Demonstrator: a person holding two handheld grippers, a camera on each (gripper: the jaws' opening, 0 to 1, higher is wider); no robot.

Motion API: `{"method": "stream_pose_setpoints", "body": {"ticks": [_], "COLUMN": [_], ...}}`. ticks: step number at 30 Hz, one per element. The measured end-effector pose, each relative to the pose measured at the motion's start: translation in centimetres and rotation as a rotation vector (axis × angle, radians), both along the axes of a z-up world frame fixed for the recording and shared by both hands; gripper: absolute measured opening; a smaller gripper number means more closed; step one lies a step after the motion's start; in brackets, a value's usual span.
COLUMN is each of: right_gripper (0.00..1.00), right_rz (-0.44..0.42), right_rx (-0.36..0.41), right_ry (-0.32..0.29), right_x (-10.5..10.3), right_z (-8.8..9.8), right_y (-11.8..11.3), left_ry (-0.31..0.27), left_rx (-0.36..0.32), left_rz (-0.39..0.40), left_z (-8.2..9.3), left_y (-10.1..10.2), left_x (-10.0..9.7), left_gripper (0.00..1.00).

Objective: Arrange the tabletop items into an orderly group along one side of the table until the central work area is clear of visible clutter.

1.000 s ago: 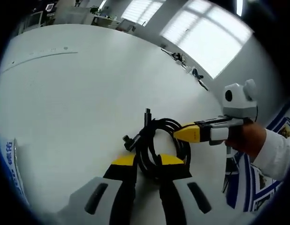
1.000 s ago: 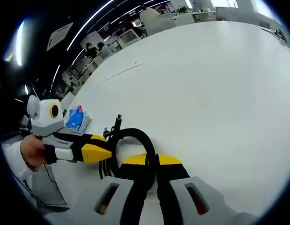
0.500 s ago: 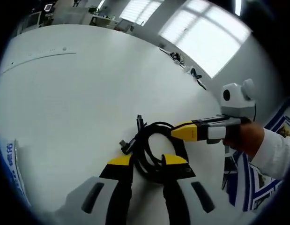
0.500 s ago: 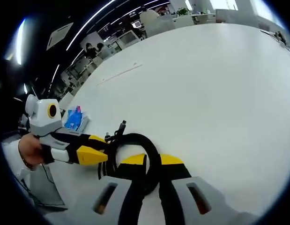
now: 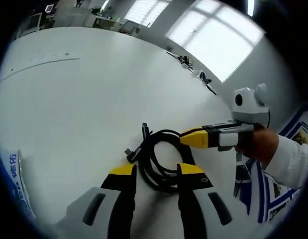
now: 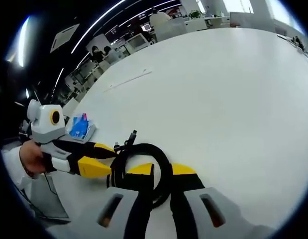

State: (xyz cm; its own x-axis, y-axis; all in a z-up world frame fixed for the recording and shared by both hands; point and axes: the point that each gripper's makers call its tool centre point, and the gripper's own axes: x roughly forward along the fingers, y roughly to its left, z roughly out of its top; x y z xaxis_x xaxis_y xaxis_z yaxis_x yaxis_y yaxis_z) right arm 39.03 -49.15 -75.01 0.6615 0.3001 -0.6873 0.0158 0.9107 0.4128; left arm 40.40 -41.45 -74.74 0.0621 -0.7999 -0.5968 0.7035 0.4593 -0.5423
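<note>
Okay, your right gripper view catches a blue packet (image 6: 80,126) far left on the white worktop (image 6: 218,94); your left gripper view has windows (image 5: 221,37) and your hand (image 5: 257,146) instead. The coiled black cable (image 5: 158,159) lies flat on the worktop. Your left tool (image 5: 156,171) is spread, its tips either side of the coil's near edge. Your right tool (image 6: 161,170) pinches the coil's rim, jaws nearly together.

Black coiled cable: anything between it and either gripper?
Nothing visible. The black coiled cable lies on the white table, already between the left gripper jaws; the right gripper straddles its loop too.
</note>
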Motion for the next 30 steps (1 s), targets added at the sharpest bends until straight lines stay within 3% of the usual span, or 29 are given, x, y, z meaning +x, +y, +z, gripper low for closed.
{"method": "stream_pose_setpoints", "body": {"ticks": [15, 30], "right_gripper": [0.20, 0.28], "right_rz": [-0.002, -0.006], "right_rx": [-0.039, -0.054], "right_ry": [-0.035, -0.072], "right_x": [0.0, -0.1], "right_z": [1.4, 3.6], "right_y": [0.3, 0.3], "left_ry": [-0.019, -0.046], "left_rx": [-0.029, -0.081], "left_rz": [-0.002, -0.012], "left_z": [1.6, 3.6], "left_y": [0.4, 1.2], "left_x": [0.1, -0.1], "left_gripper": [0.35, 0.45]}}
